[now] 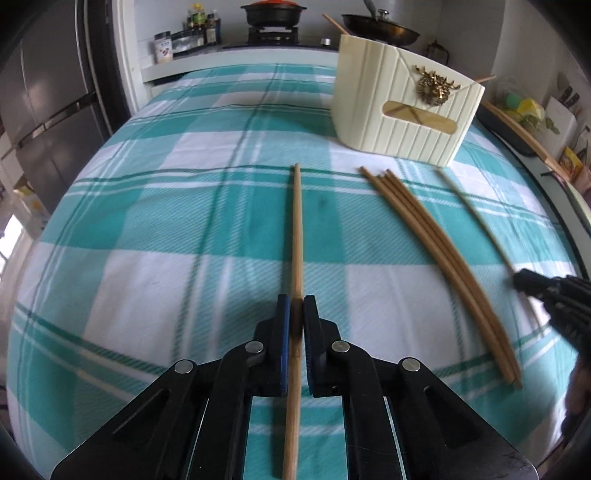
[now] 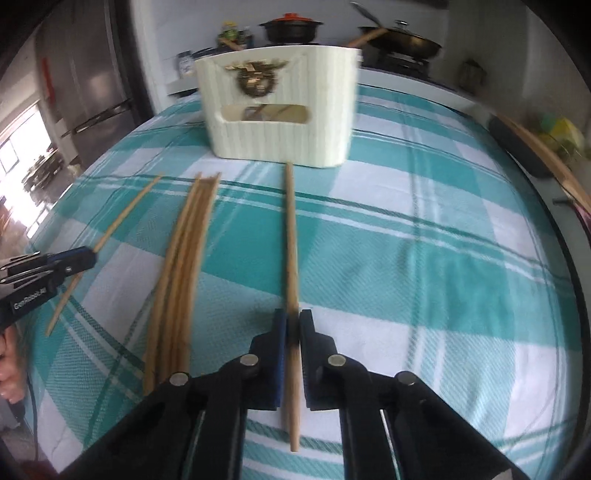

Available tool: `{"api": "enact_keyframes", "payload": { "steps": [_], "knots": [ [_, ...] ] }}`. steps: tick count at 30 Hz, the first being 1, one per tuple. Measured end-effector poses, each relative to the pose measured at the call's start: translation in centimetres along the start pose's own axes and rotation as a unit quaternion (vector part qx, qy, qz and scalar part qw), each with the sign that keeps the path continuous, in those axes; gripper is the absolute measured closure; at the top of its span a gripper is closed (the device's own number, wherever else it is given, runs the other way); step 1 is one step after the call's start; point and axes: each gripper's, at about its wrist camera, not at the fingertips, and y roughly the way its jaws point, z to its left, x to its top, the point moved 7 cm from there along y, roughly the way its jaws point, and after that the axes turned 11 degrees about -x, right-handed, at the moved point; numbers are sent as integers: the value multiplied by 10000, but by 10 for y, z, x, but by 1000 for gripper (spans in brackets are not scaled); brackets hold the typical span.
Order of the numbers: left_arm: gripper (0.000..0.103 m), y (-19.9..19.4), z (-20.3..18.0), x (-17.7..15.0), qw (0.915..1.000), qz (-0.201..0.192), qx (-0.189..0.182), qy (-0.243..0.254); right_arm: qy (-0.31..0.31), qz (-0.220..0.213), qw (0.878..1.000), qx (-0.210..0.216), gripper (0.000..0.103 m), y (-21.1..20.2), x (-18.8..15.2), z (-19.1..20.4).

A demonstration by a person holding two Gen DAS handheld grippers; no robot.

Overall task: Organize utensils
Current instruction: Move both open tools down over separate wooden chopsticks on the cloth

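Observation:
On the teal-and-white checked cloth, my left gripper (image 1: pixel 296 301) is shut on one wooden chopstick (image 1: pixel 297 229) that points away toward the far side. My right gripper (image 2: pixel 291 314) is shut on another chopstick (image 2: pixel 290 229), whose tip nearly reaches the cream ribbed holder (image 2: pixel 280 140). A bundle of several loose chopsticks (image 1: pixel 443 254) (image 2: pixel 184 273) lies between the two held ones. The holder (image 1: pixel 373 110) stands at the back with chopsticks inside it. In each view the other gripper shows at the edge, the right gripper (image 1: pixel 519 279) and the left gripper (image 2: pixel 90 255), each pinching its stick.
Behind the table, a counter carries a black pot (image 1: pixel 273 14), a wok (image 1: pixel 380 27) and spice bottles (image 1: pixel 201 22). A steel fridge (image 1: pixel 48 110) stands on the left. A long wooden stick (image 1: pixel 517 133) lies on a dark tray at the right table edge. A hand (image 2: pixel 9 369) shows at the left.

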Motion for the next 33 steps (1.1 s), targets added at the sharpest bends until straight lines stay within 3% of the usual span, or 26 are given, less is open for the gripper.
{"api": "enact_keyframes", "payload": {
  "steps": [7, 8, 9, 10, 11, 12, 14, 18, 23, 33],
  "knots": [
    [95, -14, 15, -13, 9991, 171, -9, 390, 300, 98, 9967, -744, 96, -31, -48, -57],
    [87, -15, 15, -14, 9990, 176, -56, 396, 306, 65, 9966, -766, 95, -37, -53, -60],
    [68, -15, 14, -14, 9991, 163, -135, 364, 322, 26, 9965, -770, 94, -40, -56, -61],
    [57, -16, 14, -15, 9992, 141, -173, 335, 334, -20, 9966, -758, 92, -42, -57, -62],
    [36, -16, 14, -14, 9993, 102, -185, 293, 332, -33, 9966, -759, 76, -43, -57, -63],
    [28, -16, 14, -13, 9996, 49, -144, 250, 341, -61, 9964, -780, 55, -42, -56, -64],
    [27, -12, 14, -13, 9997, 60, -124, 211, 384, -150, 9960, -791, 48, -42, -52, -67],
    [10, -4, 20, -13, 9997, 131, 123, 181, 204, 13, 9982, -564, 48, -25, -45, -59],
    [5, -1, 24, -12, 9995, 200, 195, 162, 271, -93, 9988, -401, 42, -16, -39, -60],
    [5, -4, 17, -12, 9978, 254, 433, 422, 278, -181, 9987, -391, 41, -14, -38, -59]
  ]
}}
